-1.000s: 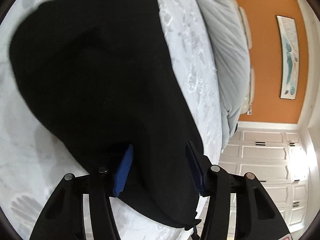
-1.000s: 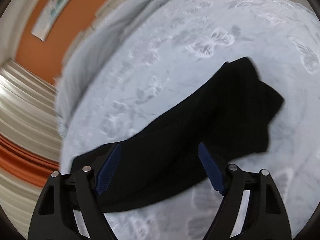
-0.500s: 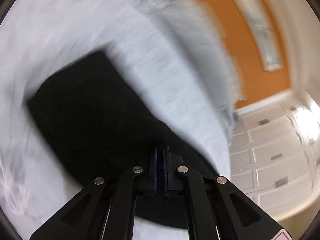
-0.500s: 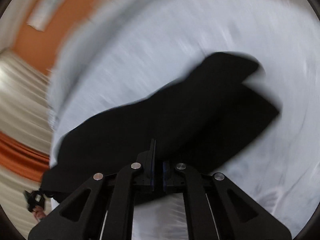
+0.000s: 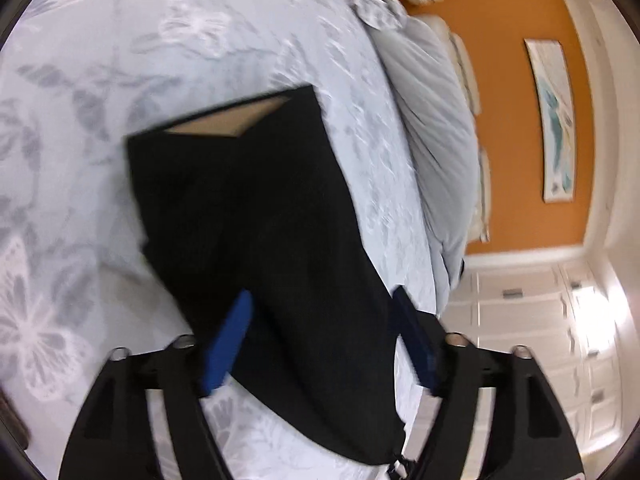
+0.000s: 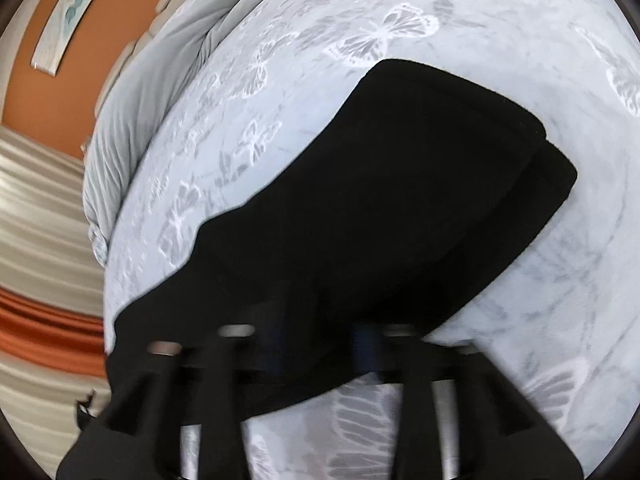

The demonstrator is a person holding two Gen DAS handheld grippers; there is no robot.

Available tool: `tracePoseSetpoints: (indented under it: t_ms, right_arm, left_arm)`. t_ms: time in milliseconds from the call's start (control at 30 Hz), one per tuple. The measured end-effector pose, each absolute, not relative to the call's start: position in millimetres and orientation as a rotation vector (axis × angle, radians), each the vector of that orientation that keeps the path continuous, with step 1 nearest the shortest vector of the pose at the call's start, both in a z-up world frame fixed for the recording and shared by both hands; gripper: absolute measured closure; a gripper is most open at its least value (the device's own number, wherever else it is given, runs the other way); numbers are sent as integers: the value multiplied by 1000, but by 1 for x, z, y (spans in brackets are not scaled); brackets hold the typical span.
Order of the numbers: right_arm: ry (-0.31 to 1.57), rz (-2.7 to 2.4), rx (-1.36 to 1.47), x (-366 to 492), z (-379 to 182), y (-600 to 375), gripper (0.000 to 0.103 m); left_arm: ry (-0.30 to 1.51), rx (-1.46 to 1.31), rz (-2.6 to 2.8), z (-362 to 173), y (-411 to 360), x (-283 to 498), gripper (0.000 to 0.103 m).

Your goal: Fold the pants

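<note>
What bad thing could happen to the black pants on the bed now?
The pants hang over the bed's edge near the left gripper, so they might slide off. The left gripper's jaws are open, so nothing holds that end. At the far end a tan inside patch shows where layers gape, so the fold may come out crooked.

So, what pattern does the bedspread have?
White and grey butterflies on the pale bedspread, clearest in the right wrist view.
</note>
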State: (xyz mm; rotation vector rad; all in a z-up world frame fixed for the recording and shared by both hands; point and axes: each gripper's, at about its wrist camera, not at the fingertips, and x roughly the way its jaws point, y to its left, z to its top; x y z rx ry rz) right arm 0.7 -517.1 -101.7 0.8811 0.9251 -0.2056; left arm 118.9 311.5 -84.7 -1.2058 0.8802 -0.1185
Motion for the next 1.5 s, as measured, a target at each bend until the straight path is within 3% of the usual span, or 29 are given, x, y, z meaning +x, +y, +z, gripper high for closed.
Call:
tracePoseSetpoints:
  t_ms: [33,233,467,733,800,833,867,900,933,1067,1100,1267,1333,1433,1500]
  right_arm:
    - [897,-225,891,-1,-99,-517,32]
    - [857,-257,890,-1,-92,-519,32]
    - [863,-285,851,6,-89,-519,32]
    - [885,-314,811,13,-92,-516,33]
    - [879,-319,801,13,-91,-516,40]
    - [878,-324,791,15,-91,-516,53]
    - [882,-341,754,16,-90,-514,68]
    - [889,-356,721,18,-90,-513,79]
    - [888,-366,697,18,-89,-513,100]
    - [662,-272,684,-6,-47,-509,99]
    - [653,-273,648,-10,-40,-507,99]
    - [959,-304,743,-13,-102,-531,99]
    - [976,-278,752,-14,-107,-534,99]
    - [969,-266,768,-15,-105,-535,95]
    - [980,-270,805,-14,-109,-535,92]
  left_arm:
    - [878,-1212,-87,-87,312,122,23]
    - [878,-1428,-109,-114,344,113,22]
    - [927,-1317,-141,-92,333,91,21]
    - [1013,-1461,-160,-126,317,111,26]
    - [957,-1460,-171,-122,318,123,55]
    - [925,-1456,-202,-118,318,129,85]
    - [902,-1442,-239,-114,317,134,96]
    - [863,-1419,-293,-106,313,145,96]
    - [812,-1393,-325,-95,311,148,97]
    - [512,-976,-435,-8,287,127,96]
    - [516,-913,-411,-7,284,122,94]
    - [1064,-1140,-81,-135,322,112,95]
    - [1058,-1324,-126,-155,336,99,95]
    - [1049,-1245,-119,-139,339,94,91]
    - [1030,-1167,-111,-124,332,96,78]
